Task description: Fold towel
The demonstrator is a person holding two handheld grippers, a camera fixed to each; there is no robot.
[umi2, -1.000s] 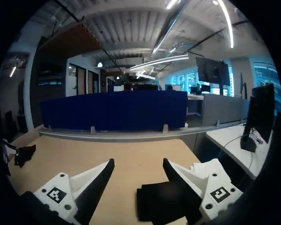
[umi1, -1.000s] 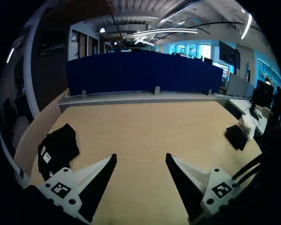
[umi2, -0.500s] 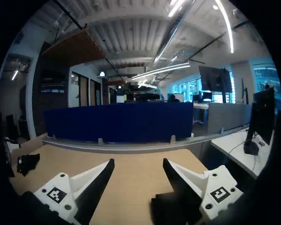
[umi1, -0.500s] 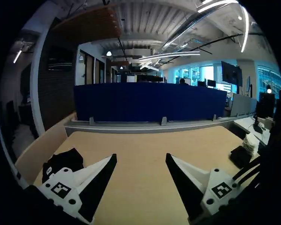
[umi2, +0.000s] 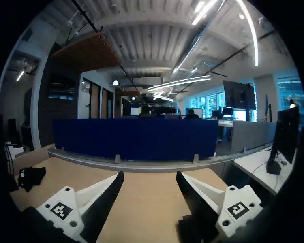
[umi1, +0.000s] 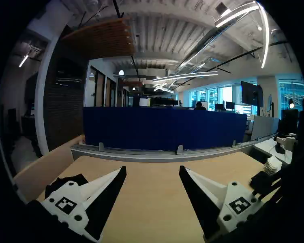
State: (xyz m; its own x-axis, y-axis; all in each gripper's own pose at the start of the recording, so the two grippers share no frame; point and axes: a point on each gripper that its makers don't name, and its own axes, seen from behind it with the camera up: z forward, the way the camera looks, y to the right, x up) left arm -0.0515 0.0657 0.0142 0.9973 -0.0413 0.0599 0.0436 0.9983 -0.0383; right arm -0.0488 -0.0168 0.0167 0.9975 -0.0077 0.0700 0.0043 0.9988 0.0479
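Left hand-held gripper (umi1: 152, 169): spread, empty; dark crumpled towel (umi1: 69, 182), probably the one to fold, on table (umi1: 152, 206) at eight o'clock, close. Right hand-held gripper (umi2: 149, 174): spread, empty, farther off.

Dim office, cool blue cast. Light comes from long ceiling strip lights (umi1: 184, 76) and windows (umi1: 292, 92) at far right; the strips blow out to white glare. Tabletop (umi1: 152, 194) evenly lit with soft shadows. White fingers of the left tool (umi1: 152, 167) are well exposed and sharp. Heavy fisheye bending toward the edges, and the left rim is murky. Right gripper view has the same look.
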